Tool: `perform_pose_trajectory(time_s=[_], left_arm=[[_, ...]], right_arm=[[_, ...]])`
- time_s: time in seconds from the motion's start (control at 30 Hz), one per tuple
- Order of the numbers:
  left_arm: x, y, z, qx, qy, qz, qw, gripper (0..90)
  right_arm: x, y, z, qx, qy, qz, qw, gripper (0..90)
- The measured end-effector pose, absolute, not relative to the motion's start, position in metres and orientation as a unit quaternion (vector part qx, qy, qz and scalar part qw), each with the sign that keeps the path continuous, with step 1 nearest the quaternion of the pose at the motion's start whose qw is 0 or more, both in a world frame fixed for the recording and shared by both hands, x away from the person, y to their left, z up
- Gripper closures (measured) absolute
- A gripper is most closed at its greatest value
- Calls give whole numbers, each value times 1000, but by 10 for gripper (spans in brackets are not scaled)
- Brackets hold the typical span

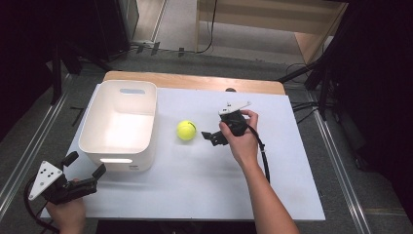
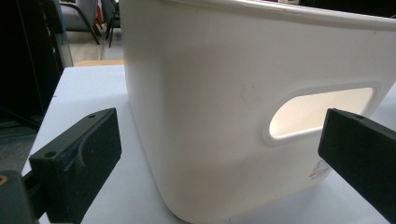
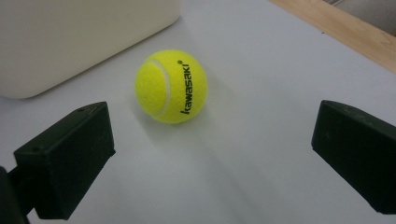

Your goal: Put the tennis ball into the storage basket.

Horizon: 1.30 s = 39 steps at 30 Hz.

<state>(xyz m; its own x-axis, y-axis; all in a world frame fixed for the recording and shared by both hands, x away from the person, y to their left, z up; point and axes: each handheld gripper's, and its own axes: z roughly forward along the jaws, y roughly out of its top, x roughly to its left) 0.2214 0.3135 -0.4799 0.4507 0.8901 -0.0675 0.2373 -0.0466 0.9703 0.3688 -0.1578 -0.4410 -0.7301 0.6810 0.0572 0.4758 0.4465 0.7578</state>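
While the left gripper [image 1: 85, 165] idles released by the white bin [image 1: 119, 127], the right gripper [image 1: 208, 136], jaws spread, points at the nearby tennis ball [image 1: 186, 130] on the table [image 1: 204, 180].

Right claw [image 1: 208, 137] jaws spread wide, empty, pointing left, held low by right hand [image 1: 242, 139], forearm reaching in from bottom. Left claw [image 1: 86, 165] jaws also wide apart, empty, left hand [image 1: 67, 212] at bottom-left corner, aimed up-right.

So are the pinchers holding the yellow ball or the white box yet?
No, nothing is held. The right gripper is open, short of the tennis ball; the left gripper is open near the white bin, not touching.
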Motion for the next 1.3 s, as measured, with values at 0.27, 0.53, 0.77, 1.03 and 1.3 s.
perform_pose_trajectory(time_s=[0.27,0.53,0.77,1.03,1.3], left_arm=[[221,314,-480,658,430,301,540,0],[222,313,-480,657,429,302,542,0],[222,313,-480,658,428,301,541,0],[222,313,-480,658,428,301,542,0],[222,313,-480,659,429,299,540,0]], right_arm=[[375,-148,-448,344,849,383,121,0],[378,-140,-455,335,859,370,115,0],[383,-129,-457,326,870,354,110,0],[388,-119,-461,316,881,335,106,0],[396,-102,-469,305,894,314,93,0]])
